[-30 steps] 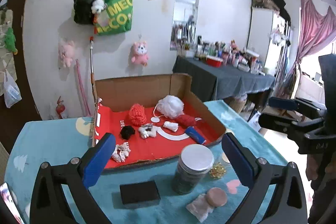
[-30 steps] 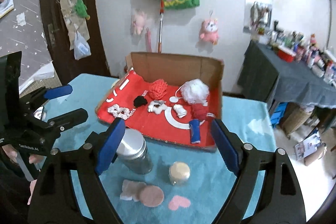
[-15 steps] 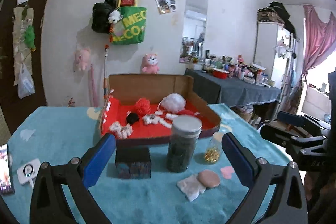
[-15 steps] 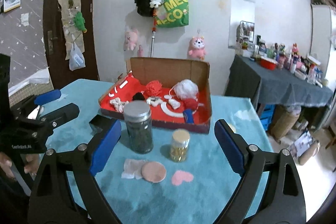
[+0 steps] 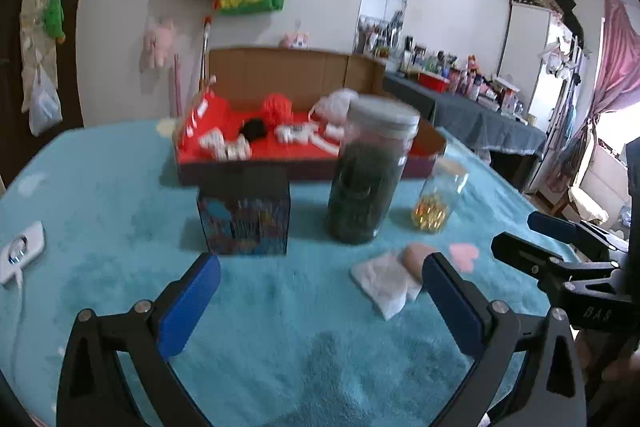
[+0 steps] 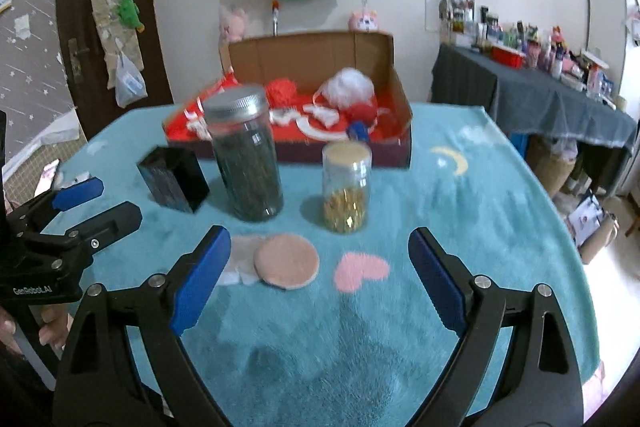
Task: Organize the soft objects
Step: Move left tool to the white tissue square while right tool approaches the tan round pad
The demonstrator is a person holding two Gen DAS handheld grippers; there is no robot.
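Observation:
A round pink puff (image 6: pixel 286 260) lies on white cotton pads (image 6: pixel 240 263) on the teal table cover; both also show in the left wrist view, the pads (image 5: pixel 386 283) nearer than the puff (image 5: pixel 416 255). My right gripper (image 6: pixel 320 277) is open and empty, low over the cover with the puff just ahead between its fingers. My left gripper (image 5: pixel 320 301) is open and empty, low over the cover left of the pads. A cardboard box (image 6: pixel 394 131) with a red lining holds several soft items, among them a white mesh ball (image 6: pixel 351 91) and a red one (image 6: pixel 282 91).
A tall dark jar (image 6: pixel 248 163), a small glass jar with gold contents (image 6: pixel 346 187) and a black box (image 6: pixel 173 183) stand between the grippers and the cardboard box. A white device with a cord (image 5: pixel 22 251) lies at the left. A dark-clothed table (image 6: pixel 532 95) stands at the right.
Both grippers have come down from high above the table to just over the cover and closer to the puff and pads. Both stayed open.

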